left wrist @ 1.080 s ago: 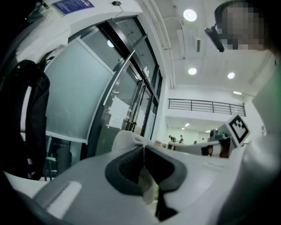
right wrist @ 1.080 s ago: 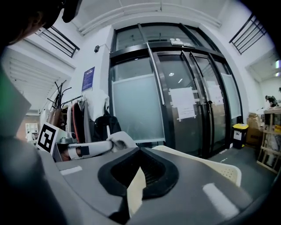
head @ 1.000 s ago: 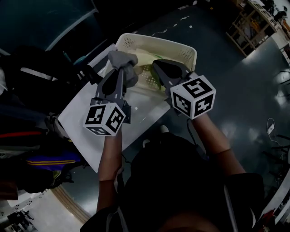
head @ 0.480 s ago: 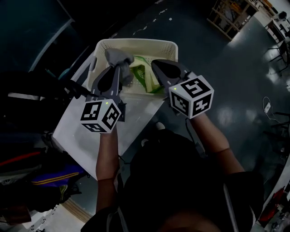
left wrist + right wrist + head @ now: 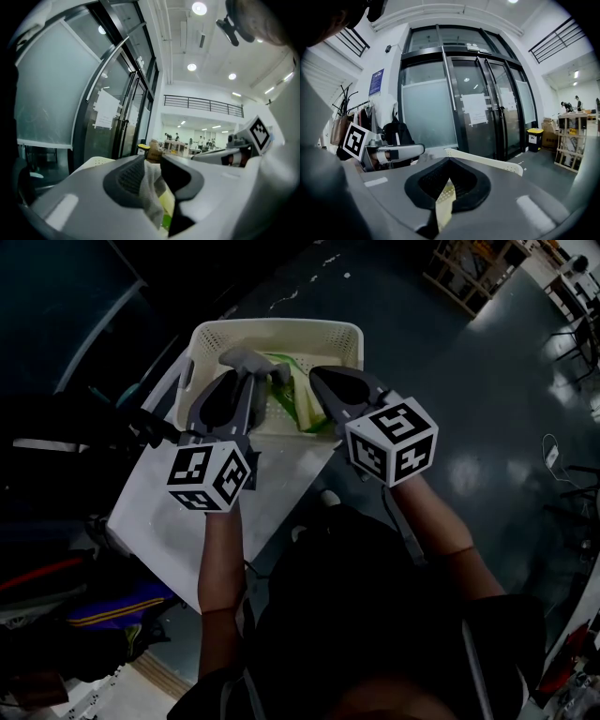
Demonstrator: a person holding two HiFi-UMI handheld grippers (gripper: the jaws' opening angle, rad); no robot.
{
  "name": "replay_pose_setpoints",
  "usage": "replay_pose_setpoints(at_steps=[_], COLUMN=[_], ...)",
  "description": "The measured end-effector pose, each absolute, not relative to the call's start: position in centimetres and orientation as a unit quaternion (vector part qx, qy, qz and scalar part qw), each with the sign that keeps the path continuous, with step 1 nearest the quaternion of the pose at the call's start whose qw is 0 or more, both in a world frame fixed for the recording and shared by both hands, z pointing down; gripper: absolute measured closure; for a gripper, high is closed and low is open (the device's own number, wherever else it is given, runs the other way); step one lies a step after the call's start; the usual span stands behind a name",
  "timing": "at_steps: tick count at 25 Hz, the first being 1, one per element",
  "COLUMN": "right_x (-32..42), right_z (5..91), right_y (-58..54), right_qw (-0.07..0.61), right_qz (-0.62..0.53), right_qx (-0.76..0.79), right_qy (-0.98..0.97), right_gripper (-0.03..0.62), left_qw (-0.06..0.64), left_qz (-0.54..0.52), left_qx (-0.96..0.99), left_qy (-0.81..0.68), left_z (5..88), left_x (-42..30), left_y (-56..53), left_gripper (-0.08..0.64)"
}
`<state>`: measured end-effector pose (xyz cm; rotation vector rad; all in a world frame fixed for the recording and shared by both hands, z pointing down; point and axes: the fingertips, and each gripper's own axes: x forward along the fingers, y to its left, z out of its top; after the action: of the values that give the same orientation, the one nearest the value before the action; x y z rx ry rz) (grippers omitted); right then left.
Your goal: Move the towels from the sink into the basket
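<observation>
The cream perforated basket (image 5: 309, 327) stands at the far end of a white surface (image 5: 178, 521). Inside it lies a green-and-yellow towel (image 5: 298, 395). My left gripper (image 5: 242, 379) hangs over the basket's left half with a grey towel (image 5: 246, 360) between its jaws. Those jaws are opening. In the left gripper view the grey towel (image 5: 151, 187) leans on the left pad and a gap shows beside the right pad. My right gripper (image 5: 323, 376) is over the basket's right half, shut with nothing in it; the basket rim (image 5: 487, 161) shows beyond its jaws.
Dark bags and clothing (image 5: 56, 456) crowd the left side of the white surface. Dark floor lies to the right, with wooden shelving (image 5: 469, 273) at the far right. Glass doors (image 5: 483, 108) stand ahead in the right gripper view.
Both grippers have shifted slightly left over the basket with the grey towel. The left jaws have spread apart around the towel. The right gripper stays shut.
</observation>
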<state>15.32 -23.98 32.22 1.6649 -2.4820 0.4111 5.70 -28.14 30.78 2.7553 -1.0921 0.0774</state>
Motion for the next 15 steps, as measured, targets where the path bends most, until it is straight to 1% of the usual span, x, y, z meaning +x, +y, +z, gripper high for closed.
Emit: replay_pose_setpoints(at_steps=[2, 6, 9, 10, 13, 15], right_x=[15.1, 14.6, 14.4, 14.3, 13.9, 13.6], right_z=[32.3, 32.5, 32.4, 32.4, 32.3, 32.2], right_y=[-24.1, -24.2, -24.2, -24.2, -24.3, -24.3], right_qw=[0.063, 0.064, 0.063, 0.063, 0.063, 0.064], right_qz=[0.137, 0.138, 0.137, 0.137, 0.137, 0.136], right_qx=[0.548, 0.543, 0.540, 0.538, 0.533, 0.529], right_qy=[-0.823, -0.826, -0.828, -0.829, -0.833, -0.835], right_gripper=[0.594, 0.594, 0.594, 0.594, 0.594, 0.594], left_qw=[0.091, 0.093, 0.094, 0.095, 0.092, 0.092], left_qz=[0.019, -0.003, -0.022, -0.026, -0.027, -0.026], left_qx=[0.924, 0.916, 0.913, 0.913, 0.911, 0.910], left_qy=[-0.371, -0.389, -0.395, -0.396, -0.402, -0.402], left_z=[30.7, 30.3, 29.7, 29.6, 29.4, 29.5], left_x=[5.3, 4.3, 3.6, 3.4, 2.9, 2.6], left_y=[-28.2, -28.4, -28.4, -28.3, -28.0, -27.7], left_gripper=[0.460, 0.430, 0.433, 0.450, 0.545, 0.551])
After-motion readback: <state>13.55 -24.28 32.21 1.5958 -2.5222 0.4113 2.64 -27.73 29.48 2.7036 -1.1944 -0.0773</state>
